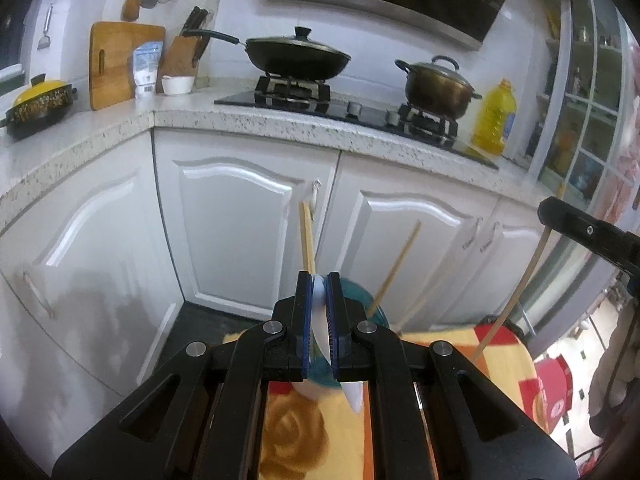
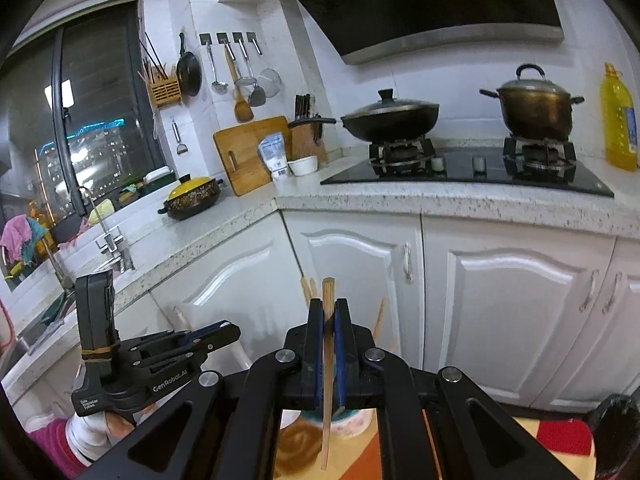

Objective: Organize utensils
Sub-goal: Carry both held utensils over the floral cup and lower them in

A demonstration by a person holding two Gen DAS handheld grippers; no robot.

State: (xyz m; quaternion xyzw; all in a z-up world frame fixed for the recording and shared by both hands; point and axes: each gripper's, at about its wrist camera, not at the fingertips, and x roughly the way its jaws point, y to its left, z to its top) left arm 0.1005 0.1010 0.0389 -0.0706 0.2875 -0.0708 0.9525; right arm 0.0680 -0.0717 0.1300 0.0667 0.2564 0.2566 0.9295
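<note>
My left gripper point(image 1: 319, 280) is shut on a white plastic utensil point(image 1: 354, 394), whose pointed end hangs below the pads. Just beyond it stands a teal cup point(image 1: 356, 294) with wooden chopsticks point(image 1: 307, 236) sticking up out of it. My right gripper point(image 2: 329, 306) is shut on a single wooden chopstick point(image 2: 328, 360), held nearly upright above the cup point(image 2: 348, 420). In the right wrist view the left gripper point(image 2: 224, 330) appears at lower left, held by a hand. In the left wrist view the right gripper point(image 1: 560, 216) is at the right edge with its chopstick point(image 1: 516, 292).
A table with a yellow, orange and red flowered cloth point(image 1: 296, 432) lies below both grippers. White cabinet doors point(image 1: 240, 216) stand close ahead under a speckled counter point(image 1: 248, 114). On the hob sit a black wok point(image 1: 298, 56) and a brown pot point(image 1: 438, 86); an oil bottle point(image 1: 494, 118) stands beside it.
</note>
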